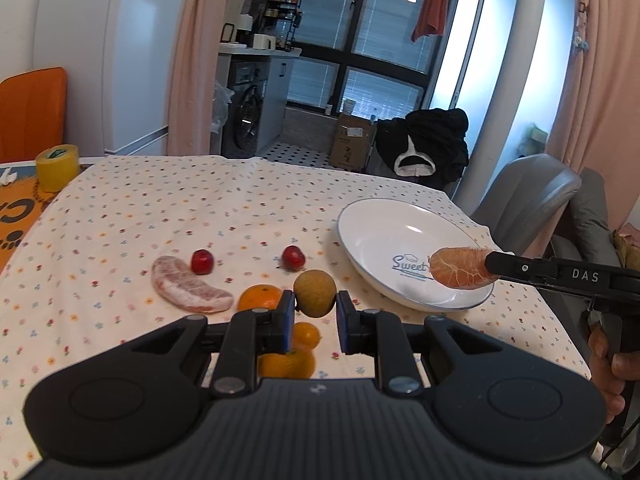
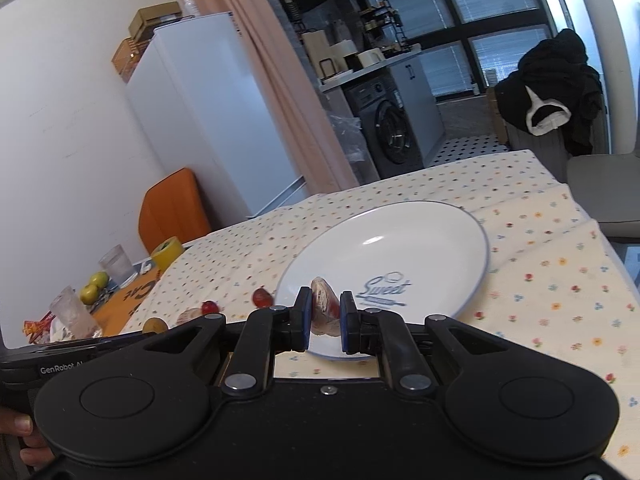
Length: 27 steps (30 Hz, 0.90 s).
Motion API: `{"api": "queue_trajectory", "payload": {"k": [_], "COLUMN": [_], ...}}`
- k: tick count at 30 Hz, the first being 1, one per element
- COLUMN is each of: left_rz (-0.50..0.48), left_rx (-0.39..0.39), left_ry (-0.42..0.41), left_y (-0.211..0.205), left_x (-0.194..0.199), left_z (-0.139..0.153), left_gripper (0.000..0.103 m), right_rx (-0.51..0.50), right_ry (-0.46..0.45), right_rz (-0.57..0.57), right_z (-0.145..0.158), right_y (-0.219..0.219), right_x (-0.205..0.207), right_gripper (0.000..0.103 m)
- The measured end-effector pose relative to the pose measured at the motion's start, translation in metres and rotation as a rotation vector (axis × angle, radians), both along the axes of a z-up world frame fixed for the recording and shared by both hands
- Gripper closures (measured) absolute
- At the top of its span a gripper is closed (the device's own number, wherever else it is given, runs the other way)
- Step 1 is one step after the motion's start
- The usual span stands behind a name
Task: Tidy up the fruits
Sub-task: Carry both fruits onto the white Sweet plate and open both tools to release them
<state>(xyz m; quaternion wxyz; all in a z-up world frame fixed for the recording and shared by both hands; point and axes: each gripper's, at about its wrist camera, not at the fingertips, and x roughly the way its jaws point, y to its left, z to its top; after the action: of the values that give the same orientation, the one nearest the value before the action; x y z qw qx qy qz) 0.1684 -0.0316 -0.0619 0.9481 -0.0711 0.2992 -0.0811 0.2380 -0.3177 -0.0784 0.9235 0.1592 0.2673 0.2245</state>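
The right hand-held gripper [image 2: 325,314] pinches a soft peeled orange-pink citrus segment [image 1: 460,268] above the white blue-rimmed plate [image 1: 384,224]; squeezing harder could crush it. The left hand-held gripper [image 1: 314,312] pinches a round brown-green fruit [image 1: 315,293] above the desk [image 1: 160,200]; it could roll free.

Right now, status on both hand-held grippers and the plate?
Left hand-held gripper shut on brown fruit. Right hand-held gripper shut on citrus segment, over plate. Plate bare, nothing in the way.
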Motion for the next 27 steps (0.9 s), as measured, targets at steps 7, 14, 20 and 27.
{"api": "queue_trajectory", "payload": {"k": [7, 14, 20, 27], "left_rz": [-0.029, -0.062, -0.080, -0.102], "left_rx": [0.011, 0.017, 0.024, 0.031], "left_ry": [0.005, 0.018, 0.024, 0.039], "left_y": [-0.017, -0.035, -0.047, -0.062], "left_x": [0.011, 0.025, 0.038, 0.053], "left_z": [-0.001, -0.006, -0.006, -0.010], "left_gripper": [0.083, 0.083, 0.083, 0.083], "right_rx": [-0.007, -0.016, -0.035, -0.038], "right_ry": [0.011, 0.010, 0.001, 0.017], "right_rz": [-0.044, -0.073, -0.071, -0.044], "right_z": [-0.006, -0.010, -0.013, -0.021], "right_y": [-0.018, -0.029, -0.032, -0.028], "right_x": [0.004, 0.009, 0.015, 0.022], "right_gripper": [0.091, 0.091, 0.091, 0.091]}}
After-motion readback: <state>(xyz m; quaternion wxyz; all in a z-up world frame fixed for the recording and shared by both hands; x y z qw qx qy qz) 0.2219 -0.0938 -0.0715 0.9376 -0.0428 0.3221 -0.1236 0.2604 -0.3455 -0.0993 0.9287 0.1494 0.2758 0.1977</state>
